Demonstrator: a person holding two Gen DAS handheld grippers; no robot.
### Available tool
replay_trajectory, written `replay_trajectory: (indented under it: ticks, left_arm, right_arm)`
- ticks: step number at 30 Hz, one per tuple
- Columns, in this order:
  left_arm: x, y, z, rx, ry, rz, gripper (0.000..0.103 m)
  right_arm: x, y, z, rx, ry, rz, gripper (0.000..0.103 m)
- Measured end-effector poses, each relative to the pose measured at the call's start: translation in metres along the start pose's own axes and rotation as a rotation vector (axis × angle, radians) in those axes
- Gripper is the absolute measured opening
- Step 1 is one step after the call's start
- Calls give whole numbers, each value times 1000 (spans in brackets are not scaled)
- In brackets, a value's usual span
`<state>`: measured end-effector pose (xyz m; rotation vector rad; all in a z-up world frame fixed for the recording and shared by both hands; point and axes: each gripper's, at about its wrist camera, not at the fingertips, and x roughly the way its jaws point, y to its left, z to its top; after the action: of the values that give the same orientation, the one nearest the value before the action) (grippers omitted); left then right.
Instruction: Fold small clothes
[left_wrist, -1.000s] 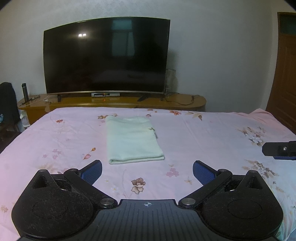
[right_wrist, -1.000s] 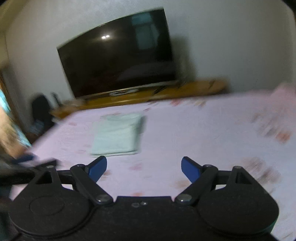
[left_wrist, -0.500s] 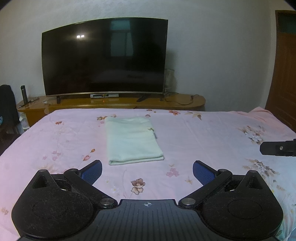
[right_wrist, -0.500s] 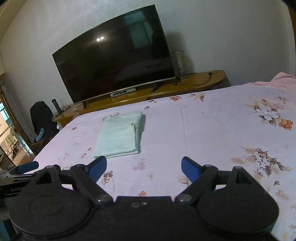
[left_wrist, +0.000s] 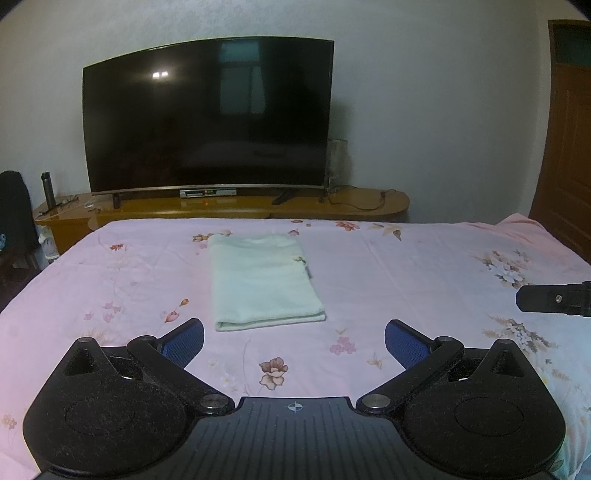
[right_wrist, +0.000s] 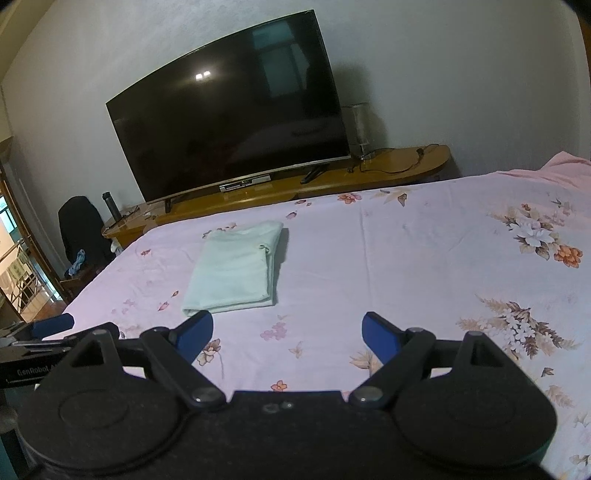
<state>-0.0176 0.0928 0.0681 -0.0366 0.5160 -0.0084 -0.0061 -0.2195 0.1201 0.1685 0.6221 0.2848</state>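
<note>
A pale green garment (left_wrist: 264, 282) lies folded into a neat rectangle on the bed (left_wrist: 424, 280), flat on the pink floral sheet. It sits toward the far edge, left of the middle, with its short side facing the grippers and its layered fold edges along the right side. In the right wrist view the same garment (right_wrist: 234, 267) shows a small tab at its right edge.

The left gripper (left_wrist: 293, 341) hovers over the near part of the bed, its blue-padded jaws spread wide with nothing between them; the garment's near edge lies just beyond the tips, apart from them. The right gripper (right_wrist: 287, 332) hangs further right, jaws likewise wide apart and empty, well clear of the garment.

Beyond the far edge of the bed stands a long wooden cabinet (left_wrist: 369, 201) carrying a large dark TV (left_wrist: 207, 118). A brown door (left_wrist: 569, 140) is at the right, and a dark chair (right_wrist: 83, 229) stands at the left.
</note>
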Motion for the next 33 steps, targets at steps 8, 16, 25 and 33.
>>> replay_trajectory:
  ticks: [8, 16, 25, 33]
  left_arm:
    - [1, 1, 0, 1, -2, -12, 103]
    - [3, 1, 3, 10, -6, -17, 103]
    - [3, 2, 5, 12, -12, -15, 103]
    - [1, 1, 6, 14, -13, -14, 103]
  right_arm:
    - [0, 2, -1, 0, 0, 0, 88]
    - [2, 2, -1, -5, 2, -5, 88]
    - [2, 2, -1, -18, 0, -7, 88]
    - [3, 4, -1, -26, 2, -5, 88]
